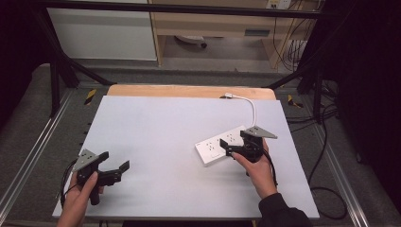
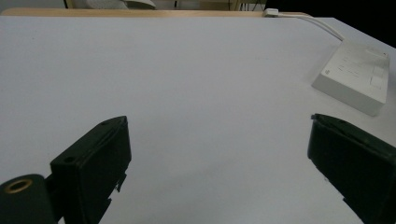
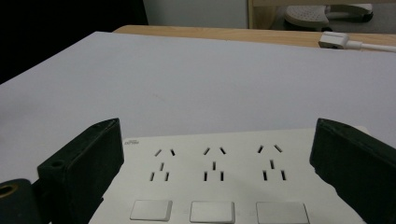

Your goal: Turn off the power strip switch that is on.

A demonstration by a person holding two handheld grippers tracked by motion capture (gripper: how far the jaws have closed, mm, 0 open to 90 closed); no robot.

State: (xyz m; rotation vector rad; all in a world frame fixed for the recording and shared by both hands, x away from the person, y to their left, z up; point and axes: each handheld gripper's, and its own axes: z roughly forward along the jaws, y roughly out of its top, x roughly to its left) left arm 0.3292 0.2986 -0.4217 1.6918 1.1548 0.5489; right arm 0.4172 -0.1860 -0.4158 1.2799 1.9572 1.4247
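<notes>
- The white power strip (image 1: 221,144) lies flat on the right half of the bench (image 1: 156,127), its long axis slanting from near-left to far-right, with its cord (image 1: 250,105) leaving the far end.
- The right gripper (image 1: 235,145) hovers over it, jaws spread wide, gripping nothing.
- The right gripper view shows three sockets (image 3: 214,163) and three switches (image 3: 211,211).
- The left gripper (image 1: 115,164) is open, well apart.

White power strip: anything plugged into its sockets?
Empty. The white rectangular power strip shows three bare socket groups between the right gripper's open jaws.
</notes>
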